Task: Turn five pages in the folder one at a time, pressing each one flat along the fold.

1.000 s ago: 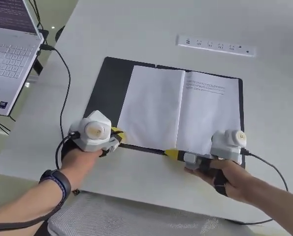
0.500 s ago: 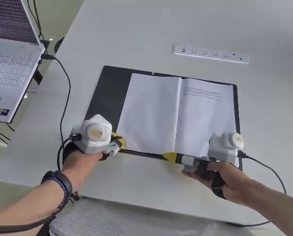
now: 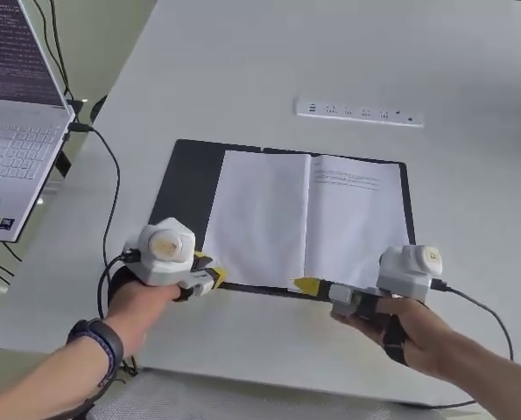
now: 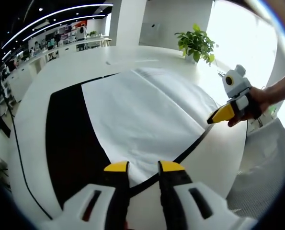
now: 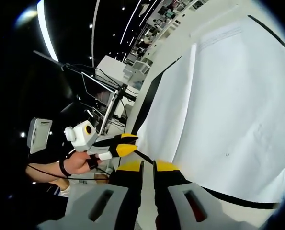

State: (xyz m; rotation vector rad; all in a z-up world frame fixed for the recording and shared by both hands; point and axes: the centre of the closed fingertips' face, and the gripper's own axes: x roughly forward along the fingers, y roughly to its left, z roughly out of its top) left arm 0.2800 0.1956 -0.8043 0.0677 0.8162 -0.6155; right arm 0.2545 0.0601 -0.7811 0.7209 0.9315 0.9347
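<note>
Your left gripper point(image 3: 209, 278) has its jaws a narrow gap apart with nothing between them. In the left gripper view its yellow tips point(image 4: 144, 166) sit over the near edge of the folder point(image 3: 186, 184), by the near-left corner of the left page point(image 3: 260, 214). I can't tell if they touch.

Your right gripper point(image 3: 306, 285) has its jaws nearly together and holds nothing. Its tip points left along the folder's near edge, right at the near end of the fold point(image 3: 308, 219). Contact isn't clear either. The right gripper view shows those tips point(image 5: 147, 165) just off the black edge, with the left gripper point(image 5: 128, 143) beyond them.

The folder is black and lies open and flat on the white table point(image 3: 242, 52), in front of you, between both grippers. Two white sheets show. The left page is blank, and the right page point(image 3: 356, 219) has a few text lines at its far end. A strip of black cover is bare left of the pages.

Its long axis runs left to right, the fold runs near to far, and the page tops point away from you.

A power strip point(image 3: 358, 112) lies beyond the folder, and a laptop point(image 3: 15, 131) sits far left.
</note>
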